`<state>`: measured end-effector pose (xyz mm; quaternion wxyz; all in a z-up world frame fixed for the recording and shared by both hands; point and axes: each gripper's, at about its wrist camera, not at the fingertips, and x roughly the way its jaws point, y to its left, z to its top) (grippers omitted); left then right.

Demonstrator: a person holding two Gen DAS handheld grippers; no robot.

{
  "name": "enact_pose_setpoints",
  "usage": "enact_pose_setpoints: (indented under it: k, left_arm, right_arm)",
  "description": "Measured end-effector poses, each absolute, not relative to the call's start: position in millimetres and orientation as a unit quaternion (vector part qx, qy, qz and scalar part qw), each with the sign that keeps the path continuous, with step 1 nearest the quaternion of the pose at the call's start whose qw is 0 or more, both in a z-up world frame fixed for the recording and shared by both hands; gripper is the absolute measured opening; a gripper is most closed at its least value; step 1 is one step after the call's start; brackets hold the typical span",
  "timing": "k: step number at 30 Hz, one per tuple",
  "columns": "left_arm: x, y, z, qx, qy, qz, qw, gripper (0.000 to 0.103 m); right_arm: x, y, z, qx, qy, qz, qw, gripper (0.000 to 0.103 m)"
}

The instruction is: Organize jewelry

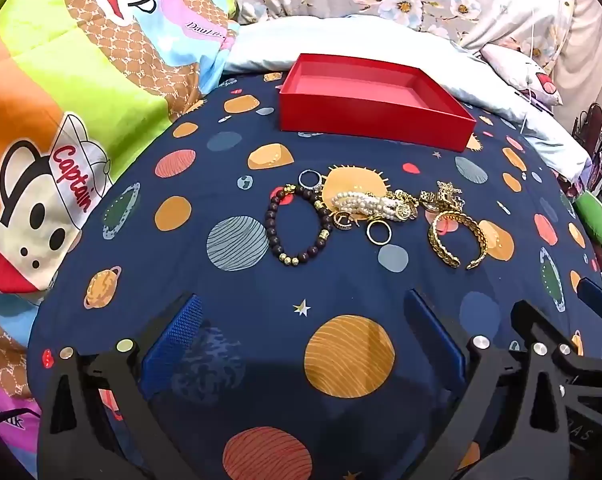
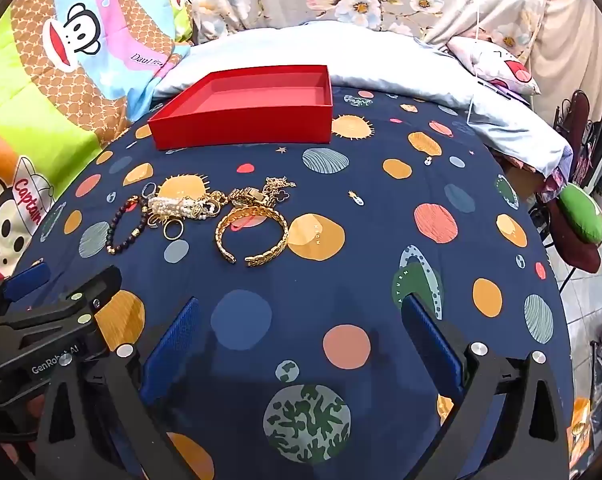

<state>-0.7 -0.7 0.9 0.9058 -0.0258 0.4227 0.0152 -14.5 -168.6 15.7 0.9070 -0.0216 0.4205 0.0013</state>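
Observation:
An empty red box (image 1: 375, 120) (image 2: 245, 126) sits at the far side of the navy planet-print bedsheet (image 1: 341, 292). In front of it lies a jewelry pile: a dark bead bracelet (image 1: 269, 232) (image 2: 115, 228), a pearl bracelet (image 1: 361, 203) (image 2: 173, 205), a gold ring (image 1: 379, 232) (image 2: 173, 232), a silver ring (image 1: 311, 179), a gold cuff bangle (image 1: 457, 240) (image 2: 253, 236) and gold chains (image 1: 441, 196) (image 2: 261, 194). My left gripper (image 1: 305, 320) is open and empty, short of the pile. My right gripper (image 2: 301, 320) is open and empty, to the pile's near right.
A cartoon-monkey quilt (image 1: 81, 100) lies along the left. A pale blue pillow (image 1: 341, 36) sits behind the box. A green cushion (image 2: 581, 216) and the bed edge are at right. The left gripper's body (image 2: 41, 320) shows in the right wrist view.

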Motion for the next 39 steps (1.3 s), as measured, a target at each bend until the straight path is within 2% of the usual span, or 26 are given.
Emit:
enact_pose_setpoints:
  k: [39]
  left_arm:
    - [-2.1, 4.9, 3.0, -0.032, 0.426, 0.021, 0.904, 0.098]
  right_arm:
    - [-15.5, -167.1, 17.7, -0.009, 0.421, 0.009, 0.907, 0.098]
